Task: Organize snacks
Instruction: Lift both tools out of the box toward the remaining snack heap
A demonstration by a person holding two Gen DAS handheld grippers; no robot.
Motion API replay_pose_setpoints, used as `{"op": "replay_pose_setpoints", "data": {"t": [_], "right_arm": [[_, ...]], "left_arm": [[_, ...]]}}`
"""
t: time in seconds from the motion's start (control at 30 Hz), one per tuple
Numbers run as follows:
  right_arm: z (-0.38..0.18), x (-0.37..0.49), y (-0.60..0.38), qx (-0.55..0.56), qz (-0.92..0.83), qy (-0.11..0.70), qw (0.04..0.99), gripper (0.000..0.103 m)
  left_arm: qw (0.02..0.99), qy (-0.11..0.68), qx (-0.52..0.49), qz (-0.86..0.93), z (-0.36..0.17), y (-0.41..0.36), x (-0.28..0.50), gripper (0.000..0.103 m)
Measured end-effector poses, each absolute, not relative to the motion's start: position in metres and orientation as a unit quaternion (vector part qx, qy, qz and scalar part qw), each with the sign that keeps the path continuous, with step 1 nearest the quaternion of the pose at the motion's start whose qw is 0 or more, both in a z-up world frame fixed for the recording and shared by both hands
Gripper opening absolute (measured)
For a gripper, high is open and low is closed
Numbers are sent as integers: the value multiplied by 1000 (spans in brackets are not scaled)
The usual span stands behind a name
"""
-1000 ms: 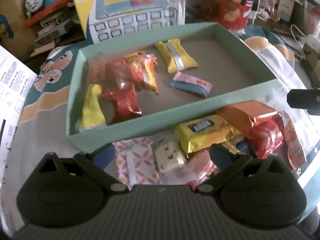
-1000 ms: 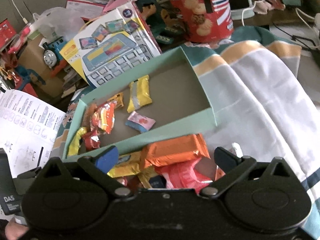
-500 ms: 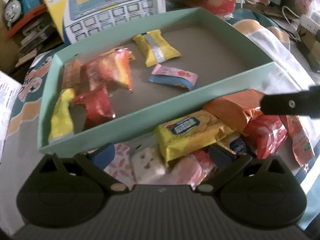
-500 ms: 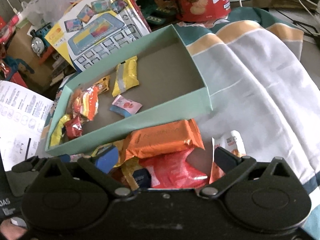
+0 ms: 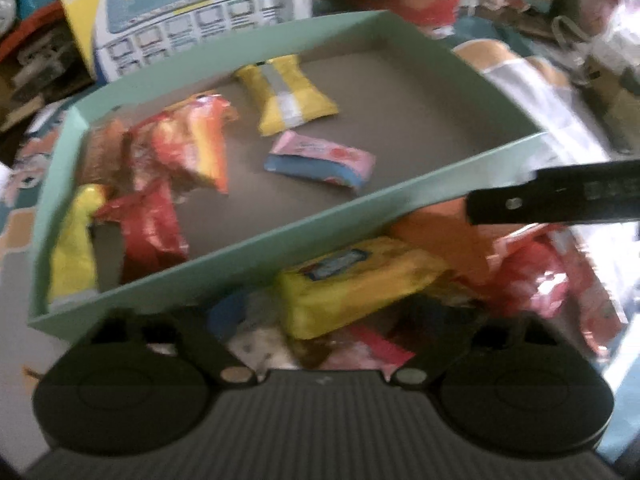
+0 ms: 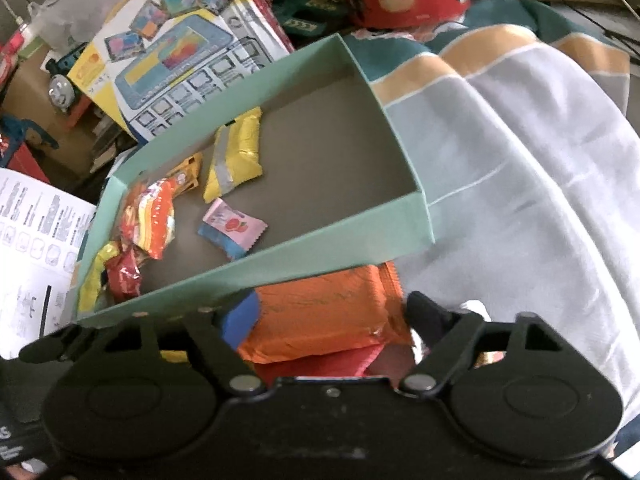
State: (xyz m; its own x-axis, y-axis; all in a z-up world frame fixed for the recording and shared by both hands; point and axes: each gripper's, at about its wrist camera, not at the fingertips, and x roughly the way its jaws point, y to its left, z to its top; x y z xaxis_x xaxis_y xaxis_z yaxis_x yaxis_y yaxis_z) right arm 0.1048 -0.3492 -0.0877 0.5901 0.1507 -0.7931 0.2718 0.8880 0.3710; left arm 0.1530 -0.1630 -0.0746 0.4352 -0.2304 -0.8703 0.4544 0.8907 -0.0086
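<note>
Snacks half sorted into the green box

We see the box [image 6: 256, 268] holding wrappers at its left, right half bare. Both claws have dropped closer: right claw [image 6: 328, 316] closing around the orange packet [image 6: 320, 320], left claw [image 5: 332, 320] closing over the yellow packet [image 5: 352, 284] against the near wall.

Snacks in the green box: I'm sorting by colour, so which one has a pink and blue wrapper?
The small flat packet lying alone mid-box, near the front wall of the green box. The others are yellow, red or orange.
</note>
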Motion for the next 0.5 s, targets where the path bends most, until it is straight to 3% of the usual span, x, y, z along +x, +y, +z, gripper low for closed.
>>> {"op": "replay_pose_setpoints", "data": {"t": [0.1,0.17,0.5], "right_arm": [[-84,99,-345,234,-34,449,861,69],[-79,95,-342,235,-30,446,863,69],[-59,63,-313,218,13,456,863,69]], "left_arm": [[840,488,117,-205,-72,-166,148,64],[836,496,117,-203,-73,-164,146,51],[811,526,108,-235,-70,-134,113,47]]}}
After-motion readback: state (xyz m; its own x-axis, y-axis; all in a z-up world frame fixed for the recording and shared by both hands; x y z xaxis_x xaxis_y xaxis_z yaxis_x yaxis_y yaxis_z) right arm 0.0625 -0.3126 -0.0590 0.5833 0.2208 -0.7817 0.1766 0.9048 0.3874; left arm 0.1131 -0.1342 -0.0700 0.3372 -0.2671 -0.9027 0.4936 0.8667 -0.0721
